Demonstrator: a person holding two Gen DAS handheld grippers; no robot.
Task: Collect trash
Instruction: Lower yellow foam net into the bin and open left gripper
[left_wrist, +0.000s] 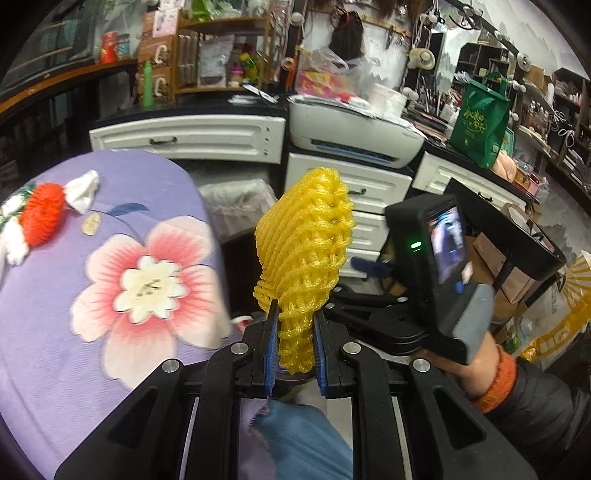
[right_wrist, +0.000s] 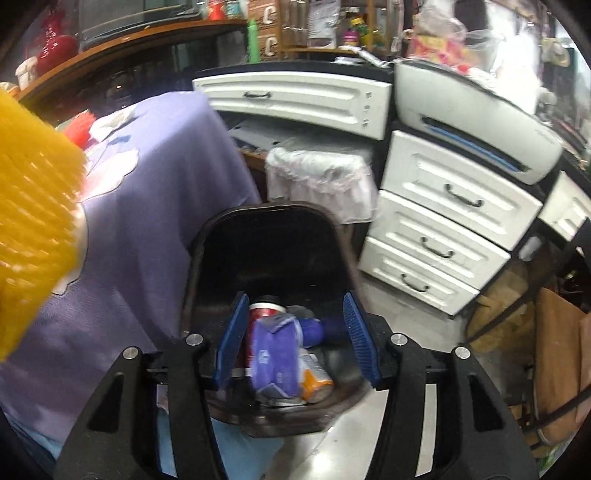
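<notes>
While the left gripper (left_wrist: 295, 354) clamps the yellow foam fruit net (left_wrist: 306, 254) for disposal, the right gripper (right_wrist: 299, 339) hangs with jaws apart and empty over the black plastic trash bin (right_wrist: 207, 236).

The net (left_wrist: 304, 258) is bright yellow with an open lattice weave, held between blue ribbed pads (left_wrist: 272, 347) on black jaws. The cloth (left_wrist: 74, 332) is lilac, printed with a big pink-and-white flower, and bears a red-orange net (left_wrist: 41, 214) beside white tissue (left_wrist: 83, 190). The bin (right_wrist: 273, 236) is black, with a purple-and-white pack (right_wrist: 275, 354), a red can (right_wrist: 260, 314) and an orange-and-white wrapper (right_wrist: 314, 380) inside; the drawers (right_wrist: 454, 199) are white with black handles
</notes>
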